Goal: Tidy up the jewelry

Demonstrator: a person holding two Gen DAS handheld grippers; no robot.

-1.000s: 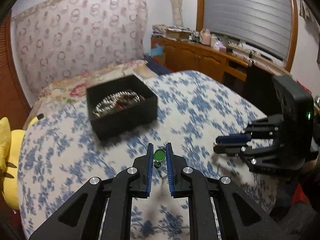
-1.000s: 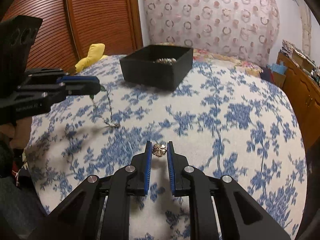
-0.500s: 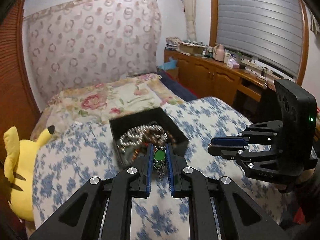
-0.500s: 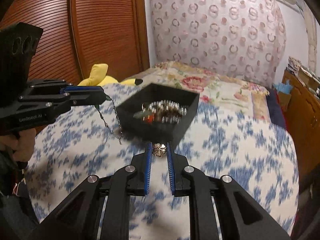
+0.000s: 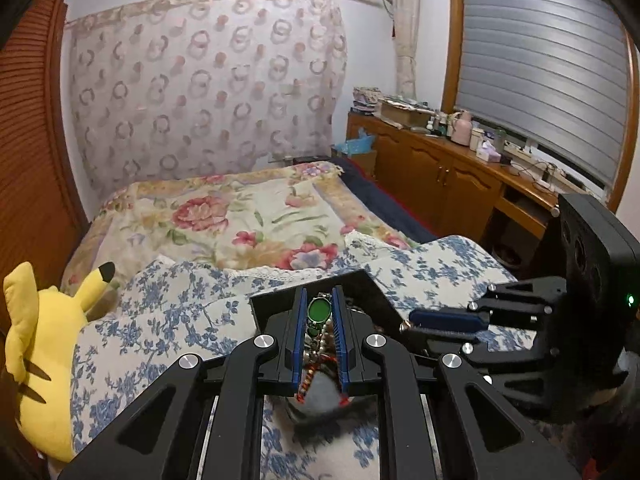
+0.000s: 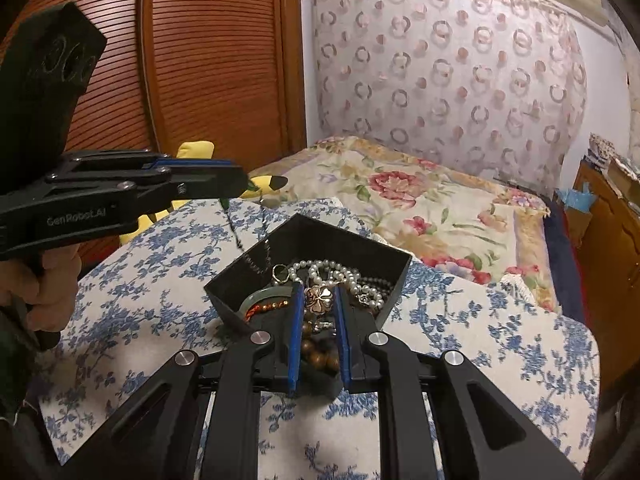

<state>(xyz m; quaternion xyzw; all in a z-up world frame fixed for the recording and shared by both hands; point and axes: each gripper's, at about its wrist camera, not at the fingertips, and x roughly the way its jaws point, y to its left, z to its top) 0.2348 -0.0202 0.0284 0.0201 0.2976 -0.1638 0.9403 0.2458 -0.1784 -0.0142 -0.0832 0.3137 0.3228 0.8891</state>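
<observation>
In the left wrist view, a yellow plush toy [image 5: 40, 364] lies far to the left of the left gripper [image 5: 319, 312], on the edge of the blue-flowered bedspread [image 5: 160, 320]. The left gripper's blue-padded fingers [image 5: 298, 332] are pinched on a green oval pendant [image 5: 319, 311], which sits between the fingertips with its beaded chain hanging below. Just ahead of and under those fingertips is the black jewelry box [image 5: 280, 300], mostly hidden by the gripper. To the right, the right gripper [image 5: 404, 324] reaches in sideways with its tip beside the box.

In the right wrist view, the left gripper [image 6: 240, 180] comes in from the left, held by a hand [image 6: 44, 276], with a thin chain [image 6: 244, 240] dangling from its tip down toward the box's near-left corner. Directly ahead of the right gripper [image 6: 319, 300] the black jewelry box [image 6: 332, 236] stands open, holding a pearl strand [image 6: 340, 276], a pale green bangle [image 6: 260, 298] and brown wooden beads [image 6: 318, 350]. The right gripper's fingers are closed on a gold clover charm [image 6: 319, 299], held at the fingertips above the jewelry heaped in the box. A floral quilt [image 6: 420, 200] lies beyond, to the right.
</observation>
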